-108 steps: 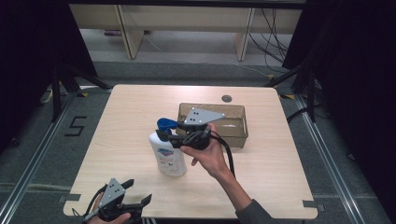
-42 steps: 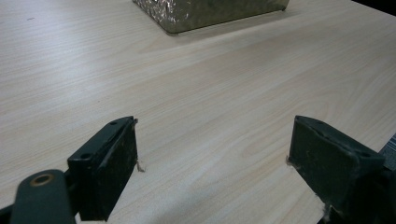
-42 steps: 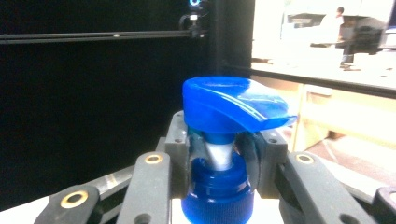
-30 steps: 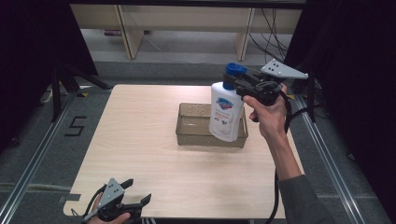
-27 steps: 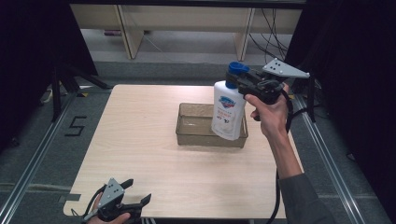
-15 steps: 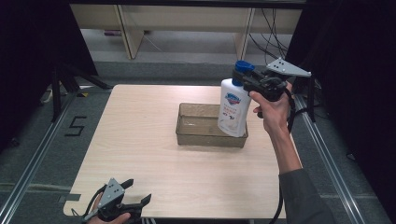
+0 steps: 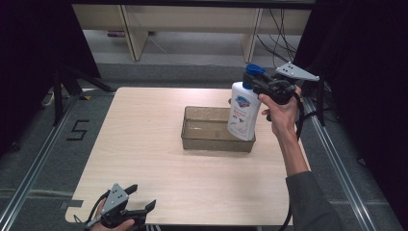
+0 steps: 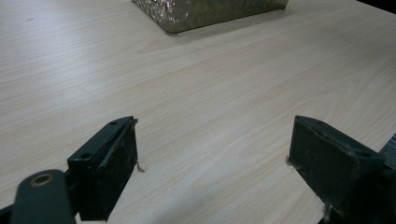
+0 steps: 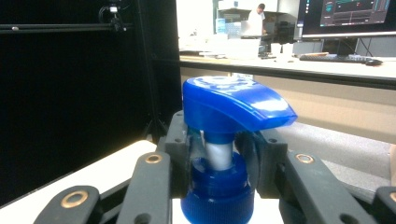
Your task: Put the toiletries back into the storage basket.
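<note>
A white pump bottle (image 7: 242,111) with a blue pump head (image 7: 253,71) hangs upright over the right end of a clear brownish bin (image 7: 207,134) in the high view. My right gripper (image 7: 262,85) is shut on the bottle's neck just under the pump. In the right gripper view the blue pump head (image 9: 233,105) and collar sit between the two black fingers (image 9: 180,140) of my right gripper (image 9: 219,154). My left gripper (image 7: 142,202) rests at the table's near left edge, open and holding nothing. In the left gripper view its two pads (image 8: 114,161) of my left gripper (image 8: 212,158) stand wide apart over bare wood.
The wooden table (image 7: 144,144) has the bin near its middle right; the bin's corner (image 8: 205,11) appears at the top of the left gripper view. Shelving and cables stand beyond the far edge. Black curtains flank both sides.
The right hand has carried the bottle rightward and lowered it toward the bin's right end. Earlier still, the bottle stood on the table left of the bin. The left gripper has stayed put.
</note>
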Tool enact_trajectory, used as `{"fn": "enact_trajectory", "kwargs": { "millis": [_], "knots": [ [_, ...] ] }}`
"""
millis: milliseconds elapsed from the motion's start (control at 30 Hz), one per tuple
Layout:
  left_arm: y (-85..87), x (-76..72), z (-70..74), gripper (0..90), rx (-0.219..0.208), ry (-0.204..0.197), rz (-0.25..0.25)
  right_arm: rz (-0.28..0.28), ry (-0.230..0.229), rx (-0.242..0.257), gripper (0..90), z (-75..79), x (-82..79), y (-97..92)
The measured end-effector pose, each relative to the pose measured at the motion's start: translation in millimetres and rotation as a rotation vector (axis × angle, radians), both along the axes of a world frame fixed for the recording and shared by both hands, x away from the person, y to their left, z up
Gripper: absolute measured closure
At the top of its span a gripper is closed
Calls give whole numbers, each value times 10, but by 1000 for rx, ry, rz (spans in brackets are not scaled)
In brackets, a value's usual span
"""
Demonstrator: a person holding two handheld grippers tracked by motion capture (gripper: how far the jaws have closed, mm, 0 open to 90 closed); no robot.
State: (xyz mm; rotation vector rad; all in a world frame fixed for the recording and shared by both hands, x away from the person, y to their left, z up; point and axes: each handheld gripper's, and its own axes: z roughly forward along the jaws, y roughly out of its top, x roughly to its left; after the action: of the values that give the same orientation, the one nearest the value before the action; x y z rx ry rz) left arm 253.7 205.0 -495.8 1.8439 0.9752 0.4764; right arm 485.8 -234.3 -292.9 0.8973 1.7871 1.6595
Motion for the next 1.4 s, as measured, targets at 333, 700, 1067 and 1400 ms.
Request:
{"fn": "enact_trajectory", "kwargs": {
  "millis": [333,700,1067,1400],
  "knots": [
    [-5,-7,4,149,-8,1,1,-18,8,-2,659,-59,31,-27],
    [-1,-12,14,149,3,1,0,-25,35,10,659,-206,46,-45],
    [-7,-11,6,149,-19,5,-4,-25,35,2,658,-340,48,-61],
    [-5,-14,9,149,-17,4,0,-27,59,0,657,-478,45,-80]
  ]
}}
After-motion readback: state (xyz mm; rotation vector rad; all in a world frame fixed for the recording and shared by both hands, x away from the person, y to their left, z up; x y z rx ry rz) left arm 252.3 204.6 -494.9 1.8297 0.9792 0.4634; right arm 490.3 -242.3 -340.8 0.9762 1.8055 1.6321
